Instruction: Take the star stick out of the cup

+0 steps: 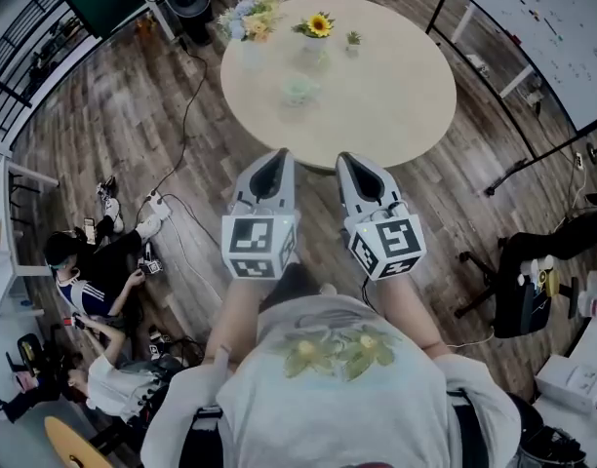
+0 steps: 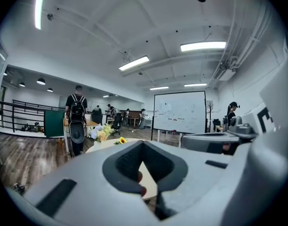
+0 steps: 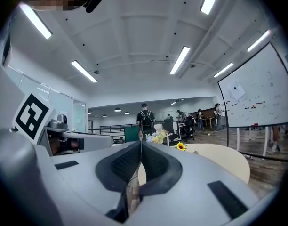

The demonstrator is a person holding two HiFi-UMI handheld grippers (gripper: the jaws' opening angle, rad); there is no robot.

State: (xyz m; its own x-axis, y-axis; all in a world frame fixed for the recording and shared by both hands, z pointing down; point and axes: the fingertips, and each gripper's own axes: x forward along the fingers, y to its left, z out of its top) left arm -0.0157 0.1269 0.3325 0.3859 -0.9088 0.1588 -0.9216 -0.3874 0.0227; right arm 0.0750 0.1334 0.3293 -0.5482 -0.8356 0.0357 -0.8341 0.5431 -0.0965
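A pale translucent cup (image 1: 298,89) stands on the round beige table (image 1: 396,96) in the head view. It is too small for me to make out a star stick in it. Both grippers hang side by side in front of my body, short of the table's near edge, pointing toward it. My left gripper (image 1: 275,154) (image 2: 143,142) is shut with nothing between its jaws. My right gripper (image 1: 349,157) (image 3: 140,142) is shut and empty too. Neither gripper view shows the cup.
A flower bouquet (image 1: 250,16), a sunflower vase (image 1: 319,25) and a small plant (image 1: 352,39) sit at the table's far side. People sit on the floor at left (image 1: 94,271) beside cables (image 1: 181,115). An office chair (image 1: 528,281) stands right; a whiteboard (image 1: 542,18) far right.
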